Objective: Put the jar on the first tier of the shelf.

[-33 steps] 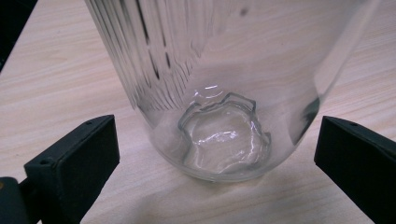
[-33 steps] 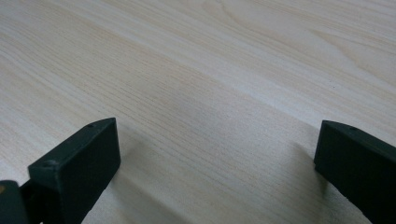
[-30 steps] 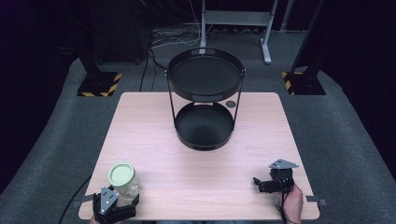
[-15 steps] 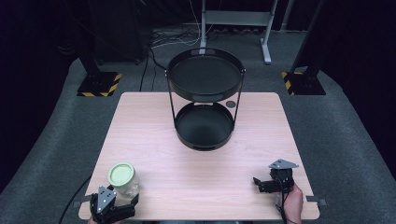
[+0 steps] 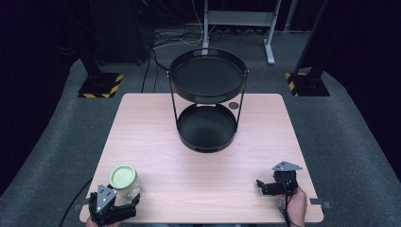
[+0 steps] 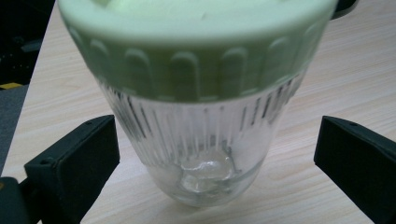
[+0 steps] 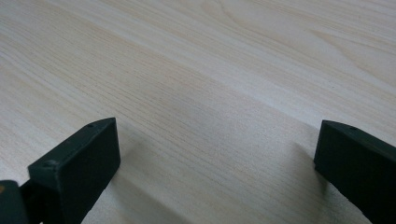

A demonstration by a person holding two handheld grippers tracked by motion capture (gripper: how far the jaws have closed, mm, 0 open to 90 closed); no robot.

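Pale green and ribbed, the screw lid caps a clear fluted glass jar [image 6: 201,135] standing upright at the near left corner of the light wood table [image 5: 156,137]. The left gripper [image 6: 217,163] sits just behind the jar, its 2 black jaws spread wide on either side, not touching the glass. The right gripper [image 7: 217,163] hangs over bare wood near the right edge, jaws apart. A black 2-tier round tray stand [image 5: 208,75] occupies the far middle.

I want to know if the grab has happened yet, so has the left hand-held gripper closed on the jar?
No, the left hand-held gripper is open, its jaws standing apart on either side of the jar with table visible between.
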